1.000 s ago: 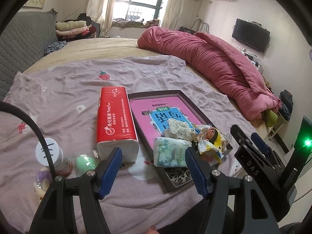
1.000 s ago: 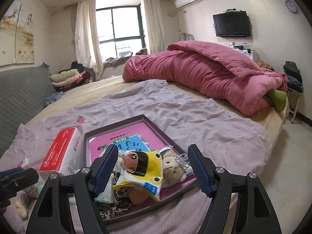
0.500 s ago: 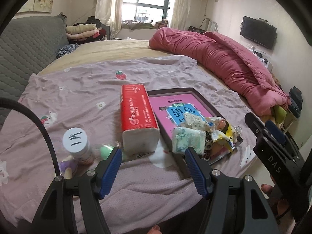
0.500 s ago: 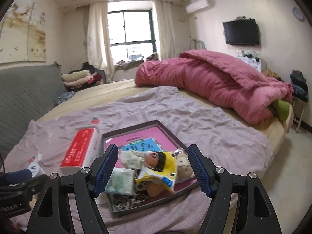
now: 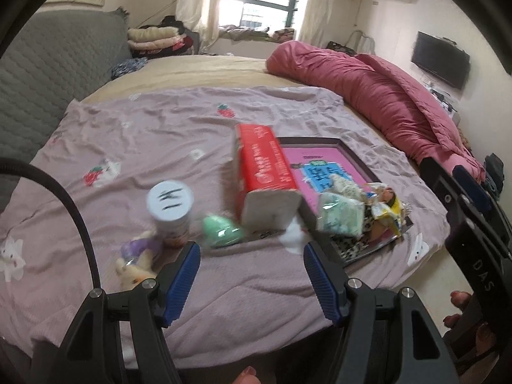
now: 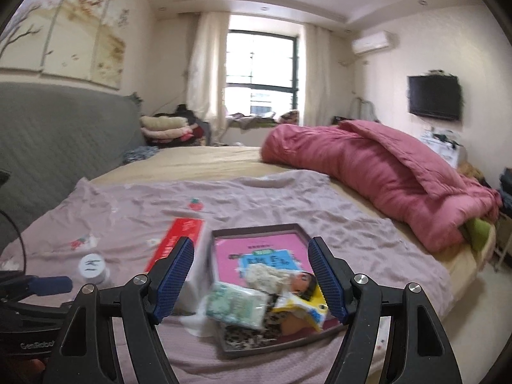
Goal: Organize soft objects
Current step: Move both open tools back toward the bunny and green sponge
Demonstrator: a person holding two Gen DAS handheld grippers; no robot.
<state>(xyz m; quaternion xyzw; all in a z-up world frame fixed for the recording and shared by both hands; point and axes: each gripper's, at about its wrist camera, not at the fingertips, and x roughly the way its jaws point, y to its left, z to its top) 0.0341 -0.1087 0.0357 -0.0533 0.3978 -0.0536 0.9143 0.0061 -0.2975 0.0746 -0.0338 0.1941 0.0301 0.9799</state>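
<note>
A dark tray (image 5: 347,151) (image 6: 224,340) with a pink book lies on the lilac sheet. In its near end lie a green-white tissue pack (image 5: 340,217) (image 6: 236,307), a doll in yellow (image 5: 385,206) (image 6: 304,297) and a small cream plush (image 6: 265,273). A red tissue pack (image 5: 265,172) (image 6: 179,243) lies left of the tray. A green soft toy (image 5: 222,230) and a cream plush (image 5: 134,273) lie near a white-capped bottle (image 5: 171,211) (image 6: 92,267). My left gripper (image 5: 251,276) is open and empty, above the bed's near edge. My right gripper (image 6: 251,283) is open and empty, short of the tray.
A rolled pink quilt (image 5: 377,96) (image 6: 384,172) lies along the bed's right side. A grey headboard (image 6: 48,140) stands at left, with folded clothes (image 6: 166,128) beyond. The right gripper's body (image 5: 473,224) shows at the left wrist view's right edge.
Both grippers have drawn back and up from the bed, so the tray and toys look smaller and farther. Both stay open and empty. Nothing on the bed has moved.
</note>
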